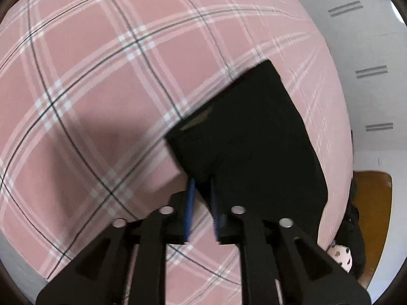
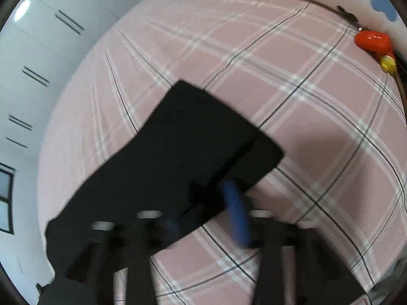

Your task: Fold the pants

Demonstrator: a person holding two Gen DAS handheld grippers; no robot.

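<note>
1. Left wrist view: nearest the camera, the left gripper (image 1: 202, 203) has its two blue fingers (image 1: 190, 208) close together, with only a narrow gap. The near edge of the black pants (image 1: 249, 147) goes in between them, so the gripper seems closed on the cloth. The pants are already folded to a compact dark rectangle on the pink plaid bed (image 1: 89, 76), near its right edge, beside the white wardrobe (image 1: 368, 50). The far short end looks flat and square.

2. Right wrist view: this picture is blurred by motion. The right gripper (image 2: 203, 218) shows one blue finger (image 2: 236, 213) just beside the near corner of the pants (image 2: 183, 152); the other finger is lost against the black cloth, so it cannot be told how far it is open or whether it holds anything. An upper layer lies over a lower one, with a step visible toward the right side. An orange object (image 2: 372, 41) rests at the far right corner of the bed.

3. Handling, as a judgement: the cloth looks soft, light and limp. It will sag if lifted at one point, so both near corners through all layers are the better hold.
</note>
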